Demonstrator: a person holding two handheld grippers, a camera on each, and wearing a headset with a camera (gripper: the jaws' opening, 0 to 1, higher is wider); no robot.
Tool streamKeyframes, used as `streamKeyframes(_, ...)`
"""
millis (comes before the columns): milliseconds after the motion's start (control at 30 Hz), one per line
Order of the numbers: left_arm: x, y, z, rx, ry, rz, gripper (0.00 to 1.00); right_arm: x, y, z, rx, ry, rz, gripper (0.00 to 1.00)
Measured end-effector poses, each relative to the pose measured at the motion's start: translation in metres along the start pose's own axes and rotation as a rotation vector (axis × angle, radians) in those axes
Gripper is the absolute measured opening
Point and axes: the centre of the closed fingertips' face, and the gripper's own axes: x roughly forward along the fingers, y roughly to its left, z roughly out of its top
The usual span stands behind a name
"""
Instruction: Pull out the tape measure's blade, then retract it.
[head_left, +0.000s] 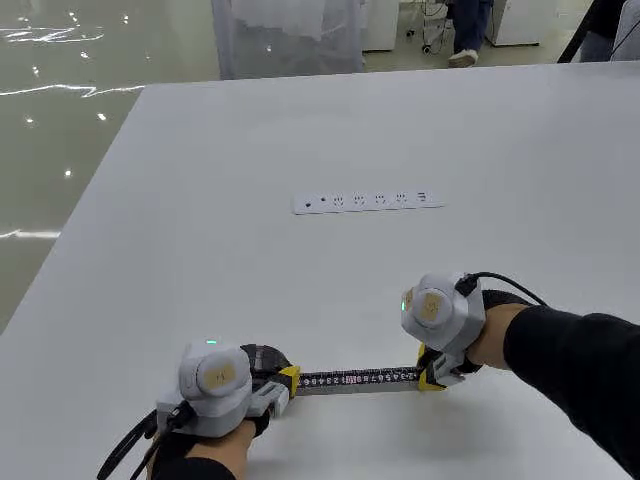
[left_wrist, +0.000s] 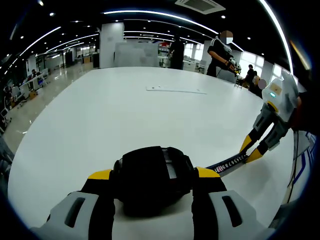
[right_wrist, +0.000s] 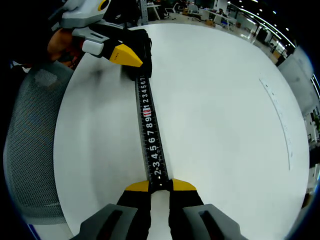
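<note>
I see a big bright hall with a glossy floor (head_left: 50, 150). The wide white table (head_left: 250, 150) carries a power strip (head_left: 367, 201) at its middle. At the near edge my left gripper (left_wrist: 154, 174) clamps the black tape measure (left_wrist: 155, 187), and my right gripper (right_wrist: 160, 186) pinches the end of its extended blade (right_wrist: 149, 125).

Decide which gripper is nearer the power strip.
Right. The right gripper, shut on the blade, sits nearer, short of the power strip; the left gripper, shut on the tape measure case, lies farther back-left.

Office hall: strip lights (left_wrist: 140, 11), glossy floor (head_left: 60, 120)
</note>
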Motion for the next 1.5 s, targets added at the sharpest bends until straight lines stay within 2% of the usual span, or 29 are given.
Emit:
streamKeyframes(333,0.0,0.0,0.0,0.0,-0.002,0.001,0.57,0.002,0.001,0.005,0.013,-0.021,-0.002,0.08)
streamKeyframes(533,0.001,0.0,0.0,0.0,-0.002,0.0,0.57,0.003,0.002,0.009,-0.003,-0.006,0.001,0.08)
streamKeyframes(833,0.001,0.0,0.0,-0.003,0.003,0.0,0.57,0.005,0.004,0.017,0.005,-0.013,0.006,0.08)
streamKeyframes(900,0.001,0.0,0.0,-0.004,0.009,-0.002,0.57,0.006,0.004,0.022,0.002,-0.031,0.002,0.08)
streamKeyframes(1133,0.001,0.0,0.0,-0.002,0.003,-0.003,0.57,0.009,0.005,0.029,0.007,-0.042,0.002,0.08)
streamKeyframes(1333,0.002,0.001,-0.001,0.001,0.023,-0.005,0.57,0.011,0.007,0.035,-0.012,-0.035,0.007,0.08)
streamKeyframes(1433,0.002,0.001,-0.001,0.002,0.016,-0.009,0.57,0.013,0.008,0.042,0.002,-0.057,0.002,0.08)
streamKeyframes(1500,0.001,0.0,-0.002,-0.001,0.015,-0.008,0.57,0.014,0.009,0.044,-0.007,-0.041,0.002,0.08)
